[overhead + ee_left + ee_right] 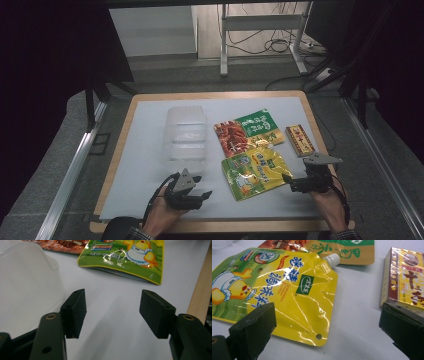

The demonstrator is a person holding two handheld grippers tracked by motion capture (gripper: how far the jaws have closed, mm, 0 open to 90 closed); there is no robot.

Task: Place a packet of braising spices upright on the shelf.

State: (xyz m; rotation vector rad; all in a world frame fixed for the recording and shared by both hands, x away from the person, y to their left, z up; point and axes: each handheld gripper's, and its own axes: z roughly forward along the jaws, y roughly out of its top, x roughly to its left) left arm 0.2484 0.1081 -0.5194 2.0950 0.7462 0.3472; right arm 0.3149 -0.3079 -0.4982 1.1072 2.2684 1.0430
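Yellow-green spouted seasoning pouch lies flat on the white sheet of the table, toward the near right, between our two hands. Its white screw cap points toward the far side, and a cartoon chick is printed on its green end. Just beyond it lies a red-and-green snack packet, their edges almost meeting. A yellow-and-red carton sits to the right of the pouch, apart from it. A clear plastic container stands left of the packets, near the middle of the table.

Our left claw hovers over bare table near the front edge, just short of the pouch's near left corner; in the left gripper view its jaws stand partly apart with nothing between them. Our right claw sits at the pouch's right edge; in the right gripper view its jaws gape wide, one over the pouch's yellow corner and the other by the carton, pressing on neither.
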